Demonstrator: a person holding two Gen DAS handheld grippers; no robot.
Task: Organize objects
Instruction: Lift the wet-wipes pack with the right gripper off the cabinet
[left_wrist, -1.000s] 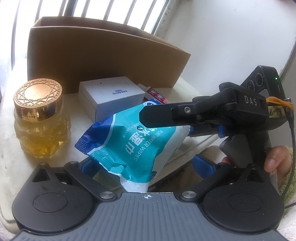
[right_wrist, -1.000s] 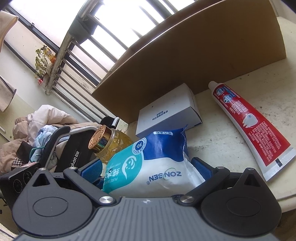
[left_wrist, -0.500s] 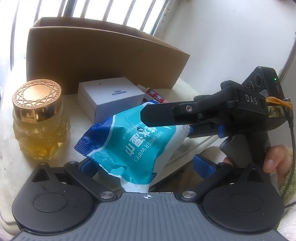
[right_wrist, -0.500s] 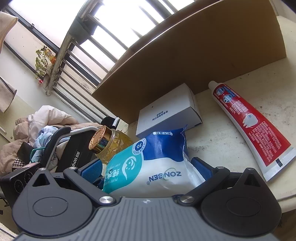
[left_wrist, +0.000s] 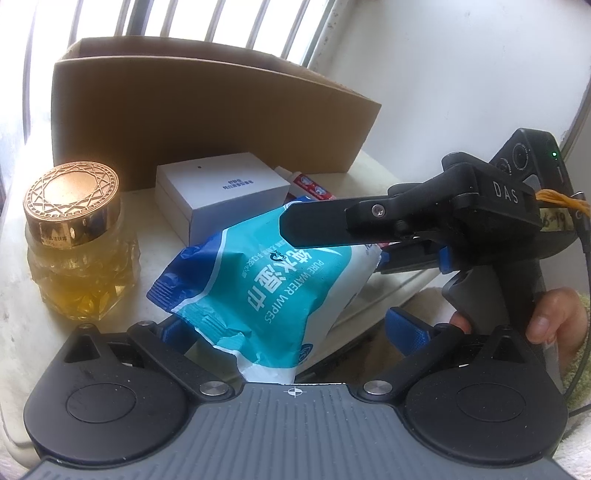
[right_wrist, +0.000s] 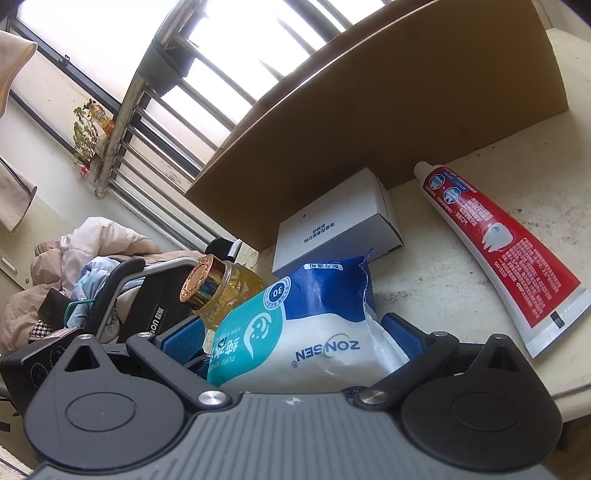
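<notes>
The open cardboard box (left_wrist: 207, 118), its inside hidden, stands at the table's (right_wrist: 480, 236) back, while the wipes pack (left_wrist: 266, 288), at the front edge, is clamped by the right gripper (right_wrist: 291, 332) and sits between the left gripper's (left_wrist: 291, 328) spread jaws, with jar (left_wrist: 74, 240), white box (left_wrist: 221, 192) and toothpaste tube (right_wrist: 498, 240) near.

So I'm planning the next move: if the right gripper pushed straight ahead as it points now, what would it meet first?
The right gripper already has the wipes pack between its fingers. Past that, probably the white box, then the cardboard box, though depth is hard to judge.
</notes>
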